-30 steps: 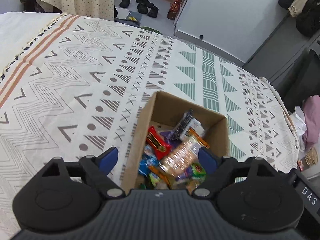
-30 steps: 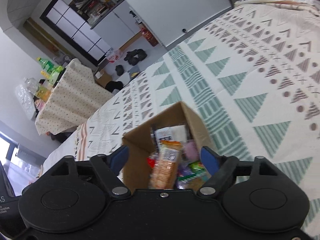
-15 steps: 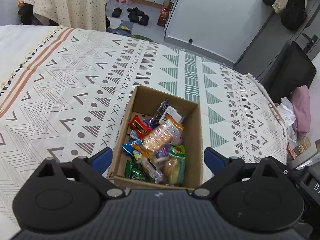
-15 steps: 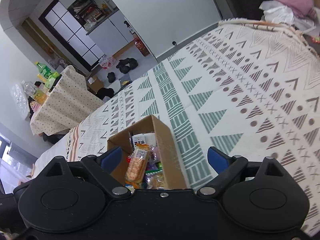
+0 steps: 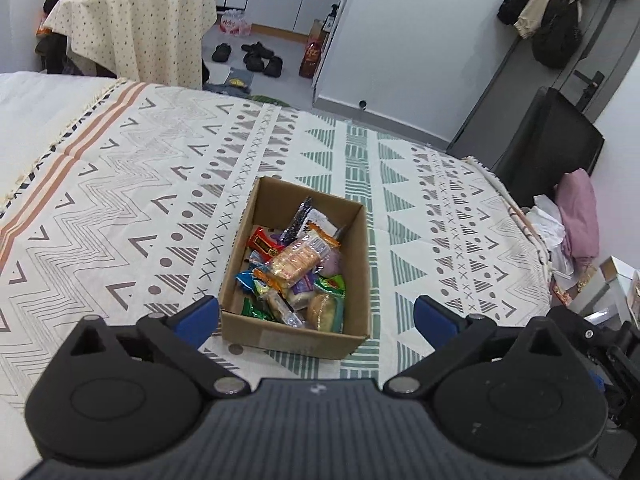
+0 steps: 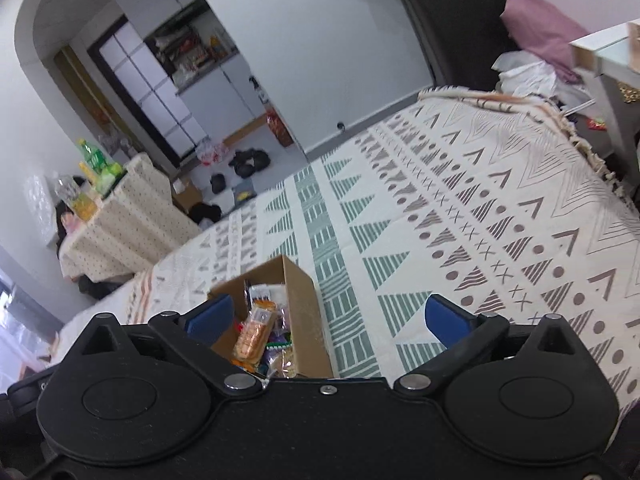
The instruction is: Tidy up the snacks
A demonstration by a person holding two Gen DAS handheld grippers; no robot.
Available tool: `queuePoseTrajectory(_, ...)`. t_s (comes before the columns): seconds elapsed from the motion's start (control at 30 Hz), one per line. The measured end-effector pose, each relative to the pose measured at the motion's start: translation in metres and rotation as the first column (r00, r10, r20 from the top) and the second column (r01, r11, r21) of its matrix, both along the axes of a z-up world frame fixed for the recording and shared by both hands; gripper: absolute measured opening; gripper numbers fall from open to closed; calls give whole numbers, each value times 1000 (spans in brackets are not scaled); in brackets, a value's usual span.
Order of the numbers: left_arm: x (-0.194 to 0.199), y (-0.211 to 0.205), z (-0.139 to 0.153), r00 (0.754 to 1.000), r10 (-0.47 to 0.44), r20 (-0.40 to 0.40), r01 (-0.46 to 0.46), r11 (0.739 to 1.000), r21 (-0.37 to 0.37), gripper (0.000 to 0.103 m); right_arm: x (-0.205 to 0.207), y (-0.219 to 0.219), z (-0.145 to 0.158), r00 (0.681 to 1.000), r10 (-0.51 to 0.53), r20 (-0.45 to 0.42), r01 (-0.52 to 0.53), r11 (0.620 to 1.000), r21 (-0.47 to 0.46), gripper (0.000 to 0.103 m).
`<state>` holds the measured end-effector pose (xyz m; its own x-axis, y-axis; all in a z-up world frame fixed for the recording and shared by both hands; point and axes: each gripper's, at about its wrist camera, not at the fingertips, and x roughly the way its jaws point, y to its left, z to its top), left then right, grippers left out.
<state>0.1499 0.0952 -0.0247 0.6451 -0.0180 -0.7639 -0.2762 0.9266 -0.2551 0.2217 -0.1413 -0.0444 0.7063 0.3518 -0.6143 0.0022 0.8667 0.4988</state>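
An open cardboard box (image 5: pixel 294 338) rests on the patterned bed cover (image 5: pixel 120 200). Several wrapped snacks fill it, with a clear cracker packet (image 5: pixel 294 258) on top and a red packet (image 5: pixel 264 244) beside it. My left gripper (image 5: pixel 316 314) hangs above and in front of the box; its jaws are opening, the blue pads wide apart and touching nothing. My right gripper (image 6: pixel 328 318) hovers near the right side of the box (image 6: pixel 306 320); its jaws are opening too, with nothing held. The cracker packet (image 6: pixel 252 334) shows just past its left finger.
The bed cover (image 6: pixel 480 220) stretches wide on all sides of the box. A small table with a dotted cloth (image 5: pixel 132 28) and shoes (image 5: pixel 256 56) stand beyond the bed's far edge. A black case (image 5: pixel 552 136) and pink clothes (image 5: pixel 580 216) lie at the right.
Both grippers have drawn back and up from the box, and their jaws have spread wider. The box, once between the pads, now looks smaller and shows whole in the left wrist view.
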Motion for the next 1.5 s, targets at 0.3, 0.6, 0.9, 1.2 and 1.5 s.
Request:
queuePoseTrajectory(0.3,-38,-22,21,997,-61,45,60,998,26,103,-32,-18,17,999,10,40,-9,999,-36,103)
queuePoseTrajectory(0.6,-70,-30,36,990,-104,101,95,992,84,103,-61,-18,35,995,53,83,-44,993,-107,103)
queuePoseTrajectory(0.9,-92,-38,40,976,-177,128,158,976,150,103,-83,-18,44,993,70,97,-52,983,-175,103)
queuePoseTrajectory(1.2,-112,-39,30,959,-243,145,209,953,220,103,-101,-23,28,996,47,81,-29,977,-209,103)
queuePoseTrajectory(1.5,-129,-35,22,944,-285,164,241,939,246,103,-118,-24,17,995,73,73,-56,977,-206,103)
